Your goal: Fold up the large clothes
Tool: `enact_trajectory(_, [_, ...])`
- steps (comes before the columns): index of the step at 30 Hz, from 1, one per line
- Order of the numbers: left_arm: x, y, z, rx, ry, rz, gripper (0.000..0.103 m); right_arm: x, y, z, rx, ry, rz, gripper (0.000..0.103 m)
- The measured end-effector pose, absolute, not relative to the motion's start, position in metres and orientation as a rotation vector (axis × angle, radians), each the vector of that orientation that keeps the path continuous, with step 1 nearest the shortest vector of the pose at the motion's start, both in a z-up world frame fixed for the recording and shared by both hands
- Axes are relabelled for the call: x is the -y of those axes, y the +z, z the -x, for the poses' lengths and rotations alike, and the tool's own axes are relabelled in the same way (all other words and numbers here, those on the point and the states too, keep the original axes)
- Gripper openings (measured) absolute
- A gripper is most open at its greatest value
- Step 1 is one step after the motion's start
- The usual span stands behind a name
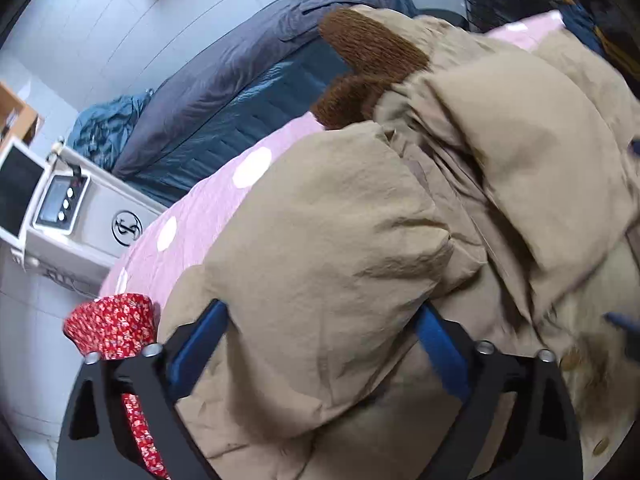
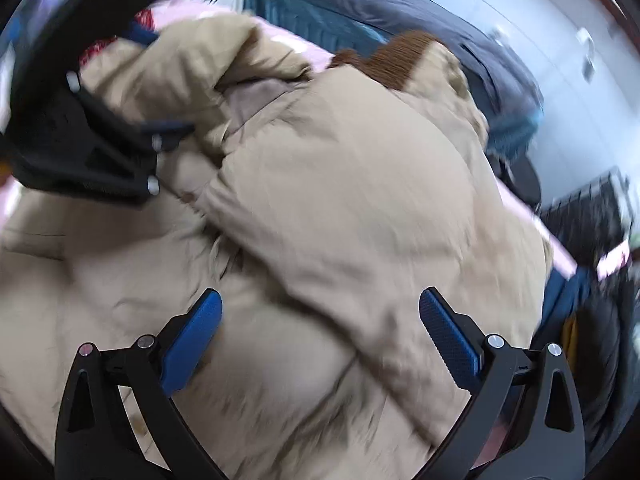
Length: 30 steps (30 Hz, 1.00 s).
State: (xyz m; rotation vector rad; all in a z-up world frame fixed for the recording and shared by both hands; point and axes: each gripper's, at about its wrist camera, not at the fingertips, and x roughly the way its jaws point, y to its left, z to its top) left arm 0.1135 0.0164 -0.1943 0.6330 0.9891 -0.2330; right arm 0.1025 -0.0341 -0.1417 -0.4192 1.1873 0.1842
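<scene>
Tan puffer jacket [image 1: 340, 240] is bunched up on the bed, lying on a pink sheet with white polka dots [image 1: 208, 208]. Brown knit collar [image 1: 368, 52] sits at the far end of the jacket, toward the wall.

Left claw [image 1: 320, 344]: fingers spread wide, with a puffy fold of the jacket bulging up between the blue pads [image 1: 200, 352]. Fabric touches both pads, but the jaws are not clamped down on it.

Right claw [image 2: 320, 332]: also wide apart, hovering over the jacket's bulk; blue pads [image 2: 448, 340] look clear of the fabric, though the right wrist view is motion-blurred, so contact is hard to judge. In that view the left claw [image 2: 160, 84] shows at upper left, pushed into the jacket's edge.

Other stuff:
- Red floral cloth [image 1: 116, 332] just beside the left claw, on the sheet's edge.
- Dark blue and grey quilt [image 1: 240, 92] heaped along the wall beyond the pink sheet.
- White footboard panel with a round logo [image 1: 127, 227], plus a small device with a screen and knobs [image 1: 60, 204] next to it.
- Gold buttons [image 1: 570, 360] on the jacket at lower right of the left wrist view.
</scene>
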Motion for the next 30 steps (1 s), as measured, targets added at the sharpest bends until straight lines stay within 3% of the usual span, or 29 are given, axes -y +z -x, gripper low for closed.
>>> enact_trajectory(2, [-0.033,-0.185,-0.125,-1.001,-0.201,-0.55,0.077,0.028,-0.147,-0.117,-1.161,0.211,0.455,0.096])
enact_trajectory(5, [-0.066,-0.172,-0.144,-1.012,-0.119,-0.438,0.072,0.031,-0.153,-0.13,-1.135,0.223,0.517,0.075])
enact_trajectory(7, [-0.093,-0.164,-0.154,-1.008,-0.026,-0.383,0.073,0.037,-0.148,-0.122,-1.119,0.204,0.519,0.044])
enact_trajectory(9, [-0.126,-0.155,-0.163,-0.991,0.093,-0.339,0.074,0.055,-0.14,-0.122,-1.109,0.152,0.478,0.029])
enact_trajectory(11, [-0.156,-0.15,-0.171,-0.99,0.185,-0.287,0.076,0.085,-0.131,-0.129,-1.097,0.053,0.394,0.024])
enact_trajectory(16, [-0.242,-0.141,-0.187,-1.033,0.461,-0.133,0.085,0.2,-0.126,-0.141,-1.191,-0.22,0.12,0.026])
enact_trajectory(18, [-0.272,-0.132,-0.183,-1.013,0.546,-0.018,0.098,0.248,-0.128,-0.146,-1.222,-0.292,-0.031,0.029])
enact_trajectory(21, [-0.293,-0.122,-0.175,-0.975,0.576,0.108,0.098,0.283,-0.132,-0.144,-1.242,-0.304,-0.181,0.041])
enact_trajectory(22, [-0.298,-0.119,-0.175,-0.973,0.589,0.133,0.098,0.293,-0.132,-0.145,-1.249,-0.316,-0.216,0.058])
enact_trajectory(24, [-0.301,-0.11,-0.173,-0.958,0.612,0.169,0.098,0.306,-0.125,-0.142,-1.234,-0.367,-0.255,0.074])
enact_trajectory(30, [-0.302,-0.053,-0.173,-0.767,0.669,0.173,0.097,0.301,-0.069,-0.144,-1.052,-0.274,-0.374,0.076])
